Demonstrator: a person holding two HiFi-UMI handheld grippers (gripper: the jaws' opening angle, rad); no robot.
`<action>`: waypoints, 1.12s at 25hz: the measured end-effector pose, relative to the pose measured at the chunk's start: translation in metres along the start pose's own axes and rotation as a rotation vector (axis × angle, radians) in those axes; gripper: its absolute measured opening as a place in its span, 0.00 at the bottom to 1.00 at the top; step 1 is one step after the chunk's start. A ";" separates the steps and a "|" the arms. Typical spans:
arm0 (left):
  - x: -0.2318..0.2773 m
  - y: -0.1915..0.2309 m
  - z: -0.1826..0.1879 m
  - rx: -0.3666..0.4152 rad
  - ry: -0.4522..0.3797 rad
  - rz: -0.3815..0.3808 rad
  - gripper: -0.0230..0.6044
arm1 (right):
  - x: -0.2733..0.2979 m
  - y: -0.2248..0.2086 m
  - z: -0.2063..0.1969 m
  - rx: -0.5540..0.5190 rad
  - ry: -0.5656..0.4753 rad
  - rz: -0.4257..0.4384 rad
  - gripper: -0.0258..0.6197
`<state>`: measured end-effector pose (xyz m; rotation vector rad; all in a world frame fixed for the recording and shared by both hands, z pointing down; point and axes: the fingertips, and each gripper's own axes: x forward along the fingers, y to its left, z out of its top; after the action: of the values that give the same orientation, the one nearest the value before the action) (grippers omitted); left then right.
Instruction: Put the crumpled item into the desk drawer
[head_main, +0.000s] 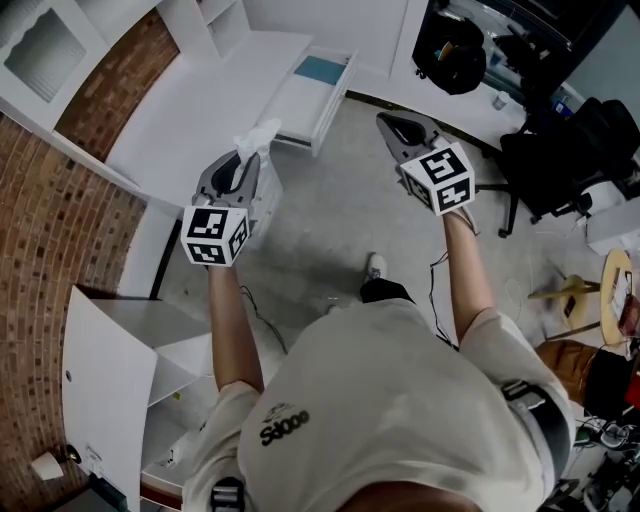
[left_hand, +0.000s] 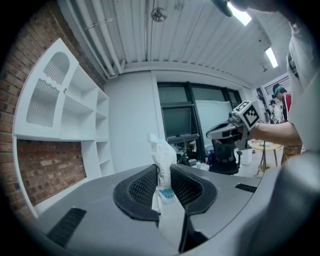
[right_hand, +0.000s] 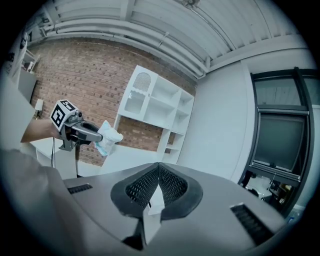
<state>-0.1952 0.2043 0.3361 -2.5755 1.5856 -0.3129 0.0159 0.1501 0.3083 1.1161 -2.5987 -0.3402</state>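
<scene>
Left gripper (head_main: 245, 162) is clamping the crumpled item (head_main: 256, 135) (white wad, sticking out past the tips) and holding it in the air just short of the drawer's (head_main: 300, 105) near end. Right gripper (head_main: 388, 122) is sitting with jaws together, nothing between them. Drawer is already standing open off the desk (head_main: 215, 100). I'm reading this as the carry step, drop not yet done. Next move is calling for the left tips over the drawer's bare part, then jaws parting.
</scene>
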 end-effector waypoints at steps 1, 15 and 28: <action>-0.002 0.003 -0.001 -0.012 -0.007 -0.001 0.17 | 0.004 0.000 0.001 0.004 -0.003 -0.001 0.05; 0.034 0.038 -0.009 -0.021 0.023 0.033 0.17 | 0.057 -0.025 0.000 0.007 -0.018 -0.001 0.05; 0.150 0.089 -0.005 -0.026 0.058 0.097 0.17 | 0.157 -0.120 -0.022 0.060 -0.056 0.079 0.05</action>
<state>-0.2084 0.0309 0.3425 -2.5199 1.7380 -0.3634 0.0002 -0.0475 0.3164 1.0341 -2.7095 -0.2811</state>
